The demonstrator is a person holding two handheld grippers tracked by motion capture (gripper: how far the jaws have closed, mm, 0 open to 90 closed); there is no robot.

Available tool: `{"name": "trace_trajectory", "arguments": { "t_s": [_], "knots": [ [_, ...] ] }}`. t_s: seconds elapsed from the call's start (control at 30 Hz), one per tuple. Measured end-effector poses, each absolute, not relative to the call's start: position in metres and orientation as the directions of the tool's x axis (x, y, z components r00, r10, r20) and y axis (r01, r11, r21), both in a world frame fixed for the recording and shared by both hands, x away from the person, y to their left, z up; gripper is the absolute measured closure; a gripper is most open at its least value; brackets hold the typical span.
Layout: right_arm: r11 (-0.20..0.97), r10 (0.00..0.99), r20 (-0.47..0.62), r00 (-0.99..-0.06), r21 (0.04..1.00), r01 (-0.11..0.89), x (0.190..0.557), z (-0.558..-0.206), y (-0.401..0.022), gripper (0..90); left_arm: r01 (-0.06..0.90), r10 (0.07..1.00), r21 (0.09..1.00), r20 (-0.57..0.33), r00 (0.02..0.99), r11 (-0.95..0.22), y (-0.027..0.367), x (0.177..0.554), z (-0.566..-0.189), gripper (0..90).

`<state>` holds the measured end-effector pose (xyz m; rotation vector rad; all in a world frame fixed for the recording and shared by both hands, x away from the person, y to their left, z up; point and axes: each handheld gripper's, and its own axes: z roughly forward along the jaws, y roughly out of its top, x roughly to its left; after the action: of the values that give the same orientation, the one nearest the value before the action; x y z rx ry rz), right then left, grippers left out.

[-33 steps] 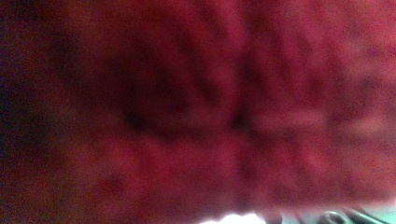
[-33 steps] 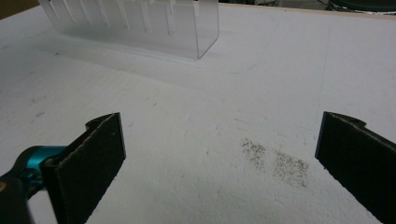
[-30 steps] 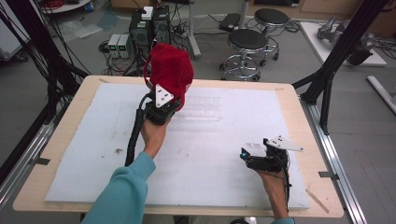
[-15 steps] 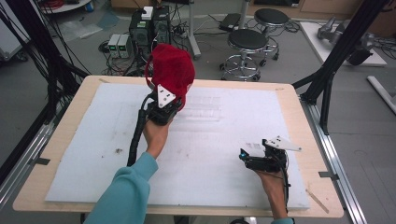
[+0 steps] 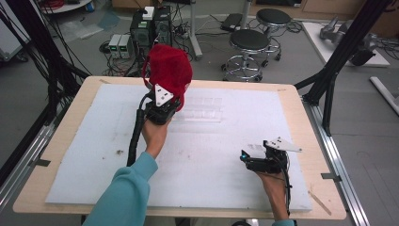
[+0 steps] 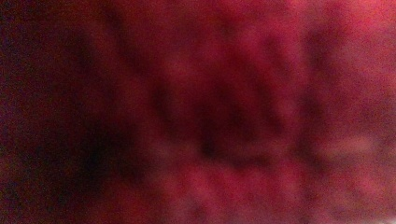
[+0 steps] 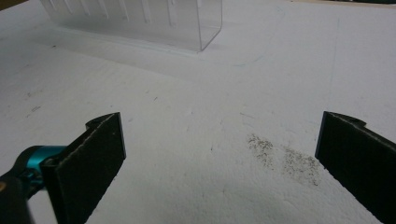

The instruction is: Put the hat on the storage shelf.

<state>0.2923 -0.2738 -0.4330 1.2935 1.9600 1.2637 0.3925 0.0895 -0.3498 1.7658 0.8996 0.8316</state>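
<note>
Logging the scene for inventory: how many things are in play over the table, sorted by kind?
Red cloth item, held up by the left gripper: 1
Clear plastic slotted rack on the white mat: 1
Handheld grippers: 2 (right gripper)
Total: 4

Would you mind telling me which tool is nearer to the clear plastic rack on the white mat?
Left. The left tool, holding up the red cloth, is right beside the clear plastic rack; the right tool hovers well apart, open.

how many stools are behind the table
2: one stool just past the table's far edge, another stool farther back to its right. More may be hidden.
</note>
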Motion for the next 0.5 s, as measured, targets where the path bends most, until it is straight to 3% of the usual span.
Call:
{"name": "trace_trajectory", "arguments": {
  "t_s": [0.5],
  "knots": [
    [0.124, 0.898, 0.096, -0.429, 0.881, 0.456, 0.2936, -0.4351, -0.2725, 0.5, 0.221, 0.868, 0.938, 0.133, 0.479, -0.266, 0.0815, 0.3934, -0.3512, 85.3]
  ]
}}
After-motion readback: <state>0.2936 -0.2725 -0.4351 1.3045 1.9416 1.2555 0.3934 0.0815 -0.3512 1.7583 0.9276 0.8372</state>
